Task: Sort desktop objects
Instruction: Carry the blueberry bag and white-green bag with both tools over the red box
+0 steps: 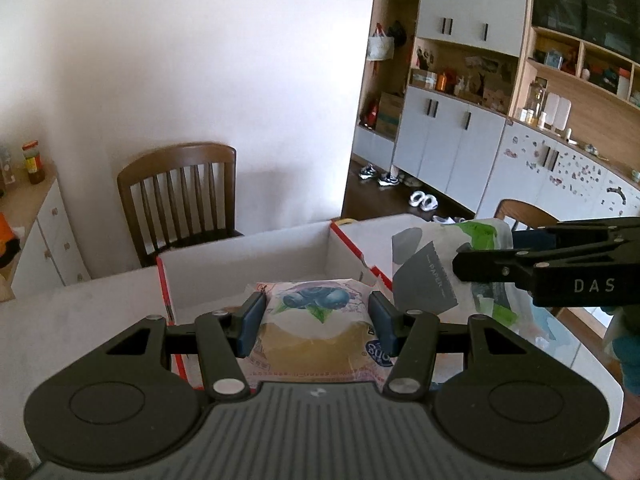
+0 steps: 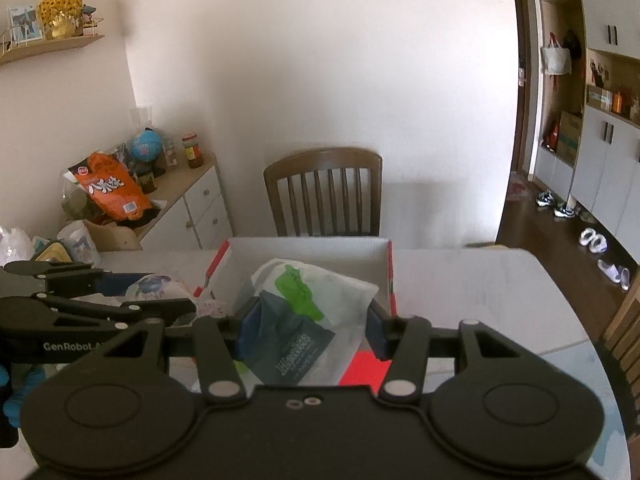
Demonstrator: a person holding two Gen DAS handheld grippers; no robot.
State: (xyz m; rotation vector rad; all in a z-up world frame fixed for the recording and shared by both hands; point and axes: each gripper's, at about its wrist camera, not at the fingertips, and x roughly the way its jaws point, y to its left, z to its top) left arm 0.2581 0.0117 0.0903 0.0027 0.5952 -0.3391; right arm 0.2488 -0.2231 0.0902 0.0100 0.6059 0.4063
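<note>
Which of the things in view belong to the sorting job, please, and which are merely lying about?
Part of the job:
- blueberry snack packet, held in the left tool
- tissue pack, held in the right tool
- white box with red edges on the table

Just lying about:
- wooden chair
- orange snack bag and globe on the side cabinet
- shoes on the floor

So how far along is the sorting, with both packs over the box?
Done: nothing can be seen lying inside the white box; the floor that shows looks bare. In hand: the left tool grips the blueberry snack pack, and the right tool grips the tissue pack, both at the box. Left: releasing both into it. Packaging still lies on the table beside the box.
</note>
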